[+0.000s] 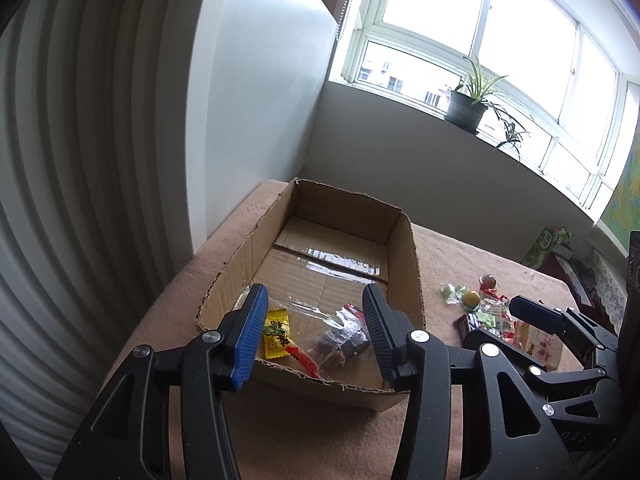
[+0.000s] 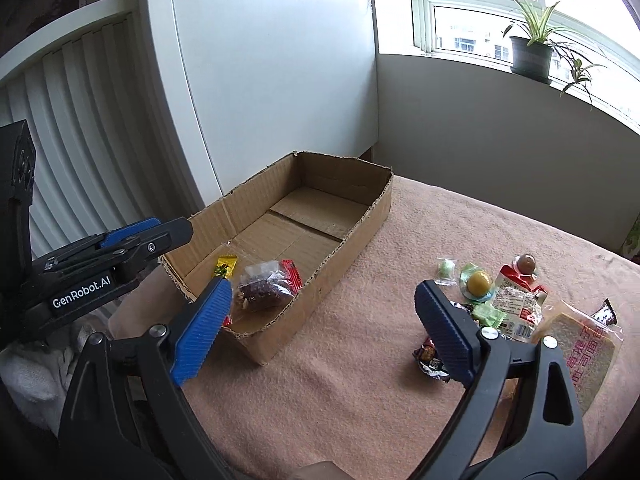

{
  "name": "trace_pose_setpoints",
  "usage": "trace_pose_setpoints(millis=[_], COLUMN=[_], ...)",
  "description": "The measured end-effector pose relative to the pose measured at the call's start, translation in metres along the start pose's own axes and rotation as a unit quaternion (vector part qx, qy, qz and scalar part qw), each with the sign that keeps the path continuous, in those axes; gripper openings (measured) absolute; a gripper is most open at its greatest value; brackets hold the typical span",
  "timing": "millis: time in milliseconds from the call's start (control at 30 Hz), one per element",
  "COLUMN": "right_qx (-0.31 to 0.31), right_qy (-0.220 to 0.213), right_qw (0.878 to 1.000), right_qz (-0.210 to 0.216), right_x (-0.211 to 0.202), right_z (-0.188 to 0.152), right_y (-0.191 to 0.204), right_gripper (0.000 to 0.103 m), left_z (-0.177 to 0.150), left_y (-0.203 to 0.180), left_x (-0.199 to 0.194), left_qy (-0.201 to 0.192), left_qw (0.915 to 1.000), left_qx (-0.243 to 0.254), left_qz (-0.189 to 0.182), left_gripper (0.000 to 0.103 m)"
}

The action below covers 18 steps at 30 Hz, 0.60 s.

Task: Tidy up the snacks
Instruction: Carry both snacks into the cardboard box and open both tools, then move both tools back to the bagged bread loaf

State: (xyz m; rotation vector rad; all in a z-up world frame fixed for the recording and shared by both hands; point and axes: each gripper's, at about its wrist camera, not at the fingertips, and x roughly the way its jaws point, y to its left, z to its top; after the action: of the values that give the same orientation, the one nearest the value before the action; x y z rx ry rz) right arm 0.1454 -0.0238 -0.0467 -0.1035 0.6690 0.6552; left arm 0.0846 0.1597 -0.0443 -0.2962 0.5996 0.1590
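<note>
On the pink-covered surface (image 2: pixel 360 380), a shallow open cardboard box (image 2: pixel 362 224) is set towards the left, its cut rim ragged and its far half bare. Above its near end the left claw (image 1: pixel 316 336) is held with the blue pads apart and nothing pressed between them; seen between the pads, down on the box floor, lie a clear bag of dark brown pieces (image 1: pixel 342 346), a yellow wrapped sweet (image 1: pixel 276 334) and a red wrapper (image 1: pixel 304 360). The right claw (image 2: pixel 320 336) is spread wide over bare cloth just right of the box, empty. To its right, partly behind the right pad, a loose heap of snacks (image 2: pixel 516 308) is found: a flat packet with red characters (image 2: pixel 588 356), a white and red pouch (image 2: pixel 514 298), green wrapped sweets (image 2: pixel 446 268) and a yellow ball sweet (image 2: pixel 480 282). Open cloth is left between box wall and heap.
</note>
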Motion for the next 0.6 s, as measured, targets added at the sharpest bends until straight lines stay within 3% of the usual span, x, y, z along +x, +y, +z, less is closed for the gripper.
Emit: trace_pose_setpoints(millis=[67,200,600], right_qx=[0.008,0.028,0.131], right_qy=[-0.003,-0.011,-0.012], right_qw=[1.0,0.999,0.986], right_qz=[-0.008,-0.029,-0.105], right_x=[-0.009,-0.03,-0.085], right_z=[-0.003,-0.014,-0.069], right_y=[-0.01,-0.035,-0.136], right_gripper=[0.096,0.096,0.098], left_z=[-0.001,-0.004,-0.029], left_y=[-0.007,-0.022,-0.085], left_x=[-0.003,-0.007,0.012], left_qy=[-0.002,-0.002,0.044], left_qw=[1.0,0.9998,0.9946], left_qx=[0.005,0.011,0.048], left_qz=[-0.005,-0.019,-0.081], left_gripper=[0.049,0.061,0.061])
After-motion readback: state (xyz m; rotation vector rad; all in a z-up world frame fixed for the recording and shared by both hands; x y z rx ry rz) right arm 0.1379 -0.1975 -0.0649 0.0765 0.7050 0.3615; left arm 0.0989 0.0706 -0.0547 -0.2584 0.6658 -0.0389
